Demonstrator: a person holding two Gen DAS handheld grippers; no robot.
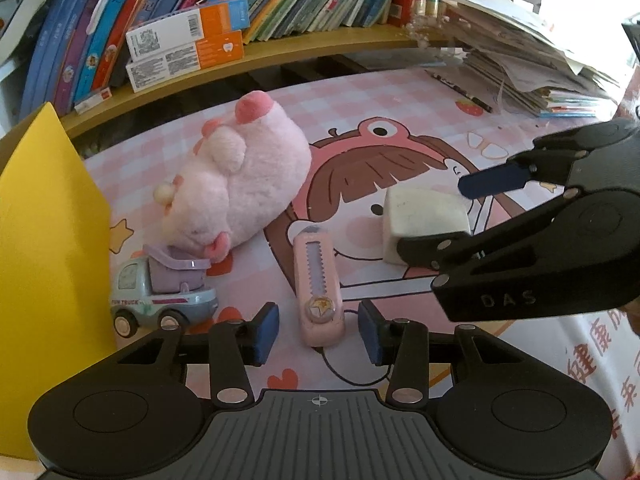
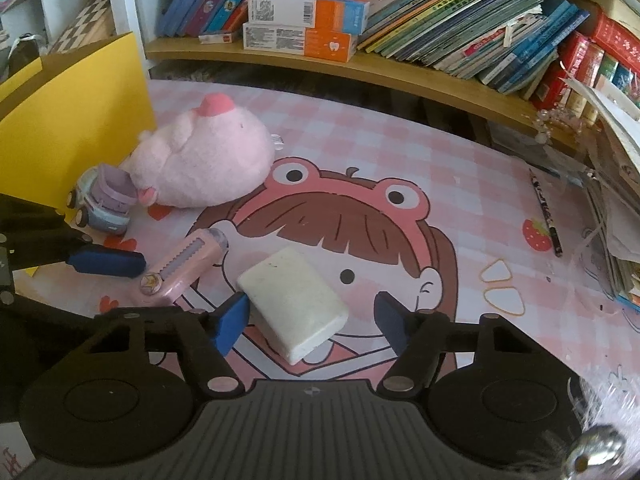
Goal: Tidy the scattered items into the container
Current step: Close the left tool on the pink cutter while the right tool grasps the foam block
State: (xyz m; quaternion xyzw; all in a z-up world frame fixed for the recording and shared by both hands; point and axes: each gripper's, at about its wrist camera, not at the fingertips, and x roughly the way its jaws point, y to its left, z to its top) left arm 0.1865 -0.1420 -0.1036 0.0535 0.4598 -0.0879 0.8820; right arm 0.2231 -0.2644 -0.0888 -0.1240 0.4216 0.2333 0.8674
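Blue-padded fingers (image 1: 267,332) of the left gripper (image 1: 318,330) stand wide apart, straddling the near end of the pink utility knife (image 1: 318,286), pads either side of its star button and clear of it, nothing gripped. Over on the right gripper (image 2: 312,320), same story: spread fingers, with the white eraser block (image 2: 294,302) lying slantwise between the pads, its left corner right at the left pad (image 2: 230,320), the right pad well off it; whether that corner actually touches, I can't tell. Knife and eraser lie just beside each other on the pink cartoon desk mat (image 2: 400,152). Beyond the knife, a pastel toy truck (image 1: 160,292) stands on its wheels, and the pink plush pig (image 1: 236,184) slumps on its side with its snout resting over the truck's lilac bed. Hard by the truck, at the left edge of the mat, rises the yellow container (image 1: 48,216), its wall upright; its inside isn't visible. Further out, a pencil (image 2: 546,216) lies near the right edge of the mat, a wooden shelf (image 2: 400,74) of leaning books runs along the back, and a messy stack of papers (image 1: 532,52) sits at the far right.
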